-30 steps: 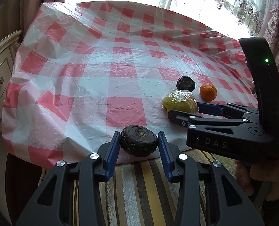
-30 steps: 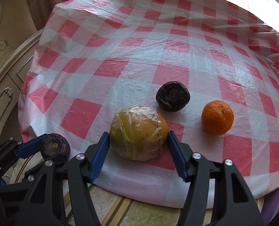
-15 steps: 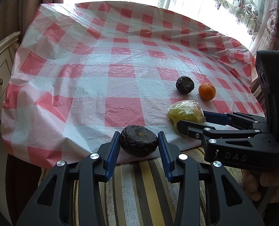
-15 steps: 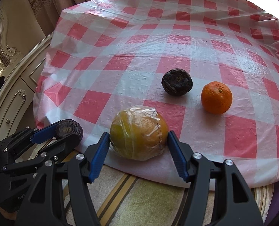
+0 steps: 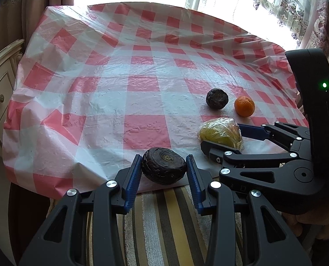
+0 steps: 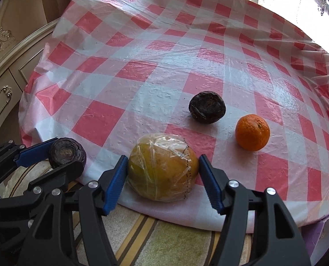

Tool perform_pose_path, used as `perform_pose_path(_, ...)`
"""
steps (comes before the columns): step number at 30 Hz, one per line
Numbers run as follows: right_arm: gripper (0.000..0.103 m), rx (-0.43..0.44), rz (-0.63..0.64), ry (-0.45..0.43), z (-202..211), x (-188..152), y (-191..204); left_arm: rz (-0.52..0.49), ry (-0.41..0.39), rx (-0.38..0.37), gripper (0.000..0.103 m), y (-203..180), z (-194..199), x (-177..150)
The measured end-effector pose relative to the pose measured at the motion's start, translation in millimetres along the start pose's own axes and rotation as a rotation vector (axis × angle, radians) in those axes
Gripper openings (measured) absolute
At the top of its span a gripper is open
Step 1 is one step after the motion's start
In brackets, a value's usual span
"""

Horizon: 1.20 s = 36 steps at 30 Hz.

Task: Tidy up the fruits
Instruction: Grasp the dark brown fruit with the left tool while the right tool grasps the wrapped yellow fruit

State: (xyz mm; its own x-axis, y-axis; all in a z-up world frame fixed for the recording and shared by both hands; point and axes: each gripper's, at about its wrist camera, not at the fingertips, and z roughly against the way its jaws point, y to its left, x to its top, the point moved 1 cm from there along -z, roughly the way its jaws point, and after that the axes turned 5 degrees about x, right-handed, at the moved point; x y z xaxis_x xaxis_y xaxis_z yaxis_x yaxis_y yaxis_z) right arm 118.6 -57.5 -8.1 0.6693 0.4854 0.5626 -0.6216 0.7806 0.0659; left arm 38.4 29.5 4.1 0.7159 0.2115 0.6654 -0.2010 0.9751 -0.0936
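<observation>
Holding a dark wrinkled fruit (image 5: 163,165) pinched at the table (image 5: 142,84) edge, the left gripper (image 5: 163,175) needed level, steady carriage. Right of it, the right gripper (image 6: 163,177) clasped the wrapped yellow fruit (image 6: 162,169), its slippery film wanting firm pressure. Beyond that wrapped fruit lay another dark fruit (image 6: 207,107) and an orange (image 6: 252,132), where both loads probably belonged.

Both fisheye cameras ride low and close behind their tongs, angled down across the checked worktop (image 5: 142,84) toward the window. The left view catches the right tongs (image 5: 222,141); the right view catches the left tongs (image 6: 60,155) at its lower-left edge.
</observation>
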Motion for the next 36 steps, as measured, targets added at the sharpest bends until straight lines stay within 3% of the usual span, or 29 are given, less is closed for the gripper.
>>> perform_pose_path(16, 0.065, 0.014, -0.081, -0.087, 44.9, -18.7, -33.2, -0.045, -0.02, -0.002, 0.038, -15.2, 9.5, 8.8)
perform_pose_path(36, 0.065, -0.052, -0.206, -0.144, 89.4, -55.1, -100.0, -0.18, -0.034, -0.08, 0.038, -86.4, 12.0, 21.6)
